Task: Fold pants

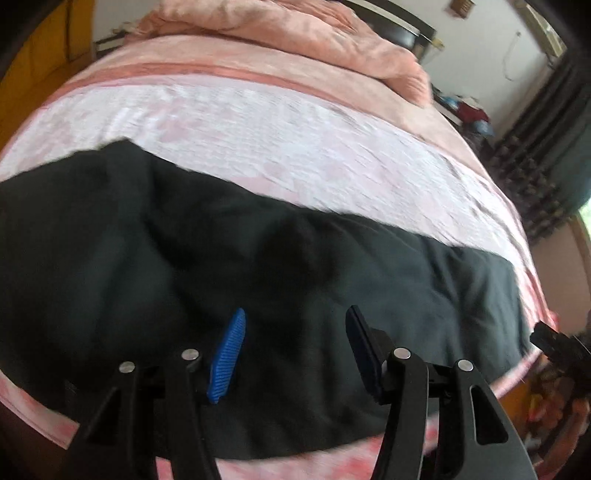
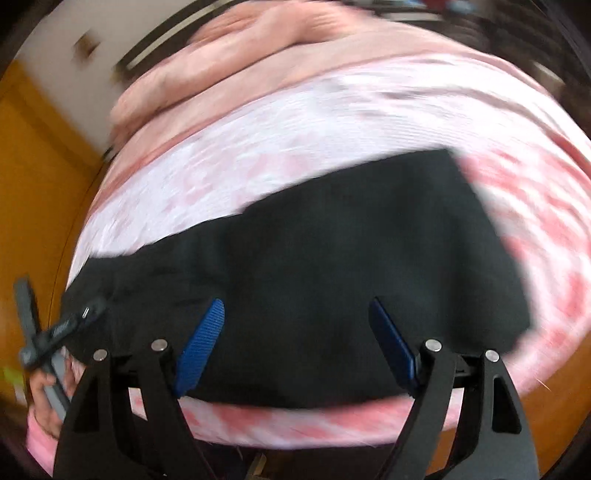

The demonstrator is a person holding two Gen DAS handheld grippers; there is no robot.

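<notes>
Dark grey fabric pants (image 1: 258,258) spread flat across pink-and-white patterned bedspread (image 1: 258,122), beneath and beyond both sets of jaws. Left gripper (image 1: 295,350) half open, holding nothing; right gripper (image 2: 299,339) wide, empty. Bare bedspread past the far edge (frames blurred).

The pants (image 1: 258,258) lay spread across the near part of the bed (image 1: 295,155), running from its left side toward its right edge. Behind them the bed stretched bare, and at its far end a bunched quilt (image 1: 295,33) was heaped. The left gripper (image 1: 295,332) hung above the pants near their front edge, jaws apart with nothing between them. The right gripper (image 2: 295,321) hung likewise over the pants' near edge, jaws wide. In the right wrist view, the left gripper and the hand (image 2: 46,410) holding it sat at the left, beside the bed's front corner.
</notes>
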